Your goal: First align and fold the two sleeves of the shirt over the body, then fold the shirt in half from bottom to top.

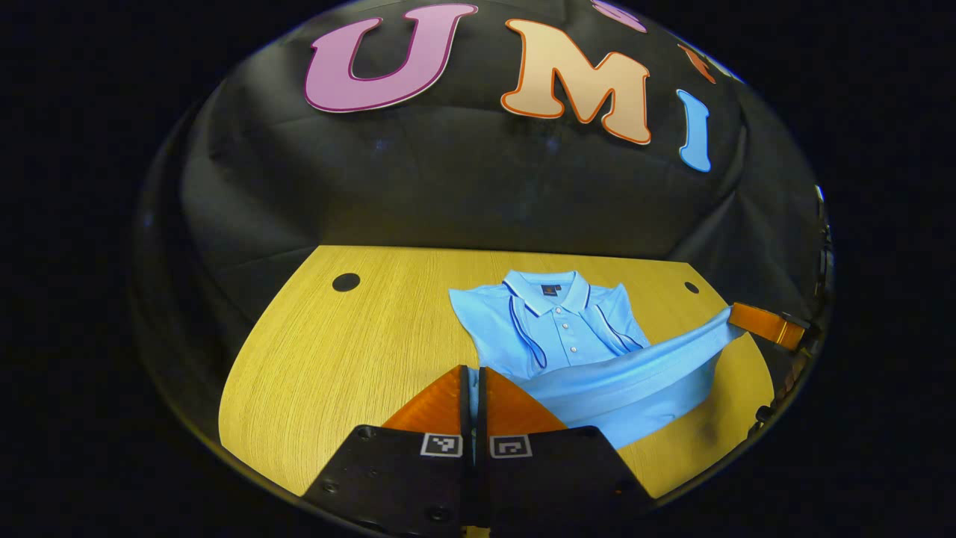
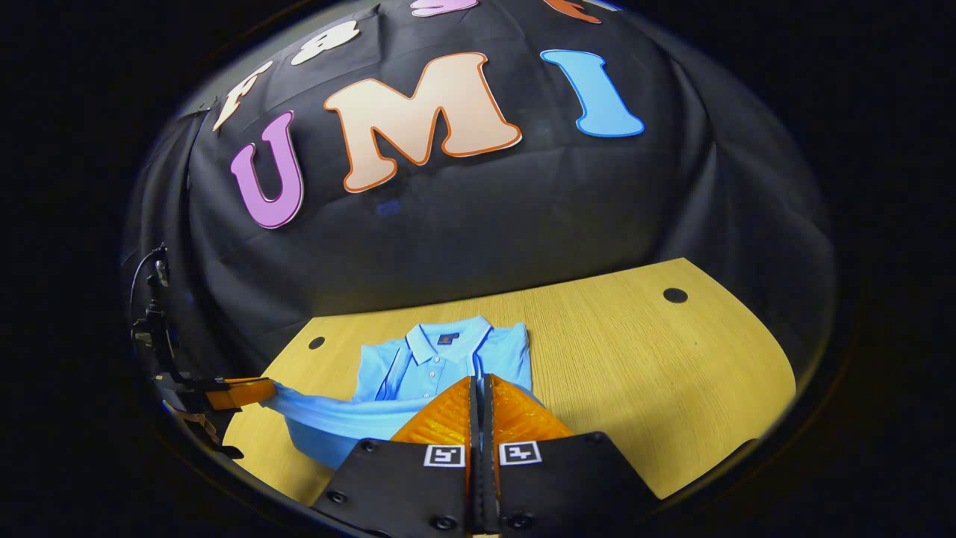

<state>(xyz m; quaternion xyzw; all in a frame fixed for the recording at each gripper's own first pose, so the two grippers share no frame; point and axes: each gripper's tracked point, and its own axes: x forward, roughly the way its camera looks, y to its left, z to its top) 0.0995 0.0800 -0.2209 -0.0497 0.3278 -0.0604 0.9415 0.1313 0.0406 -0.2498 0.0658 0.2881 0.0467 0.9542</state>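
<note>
Shirt hem hidden between fingers

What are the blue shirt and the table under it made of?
The polo shirt looks like a soft knit fabric, likely cotton or a blend: matte, and it drapes and stretches where its hem is lifted between the left gripper and right gripper. The table looks like wood-grain laminate or veneer: fine straight grain lines and a smooth, slightly glossy surface.

Your left gripper hides the shirt corner it pinches; the right gripper hides the other corner, and the lifted hem covers the shirt's lower body
</note>
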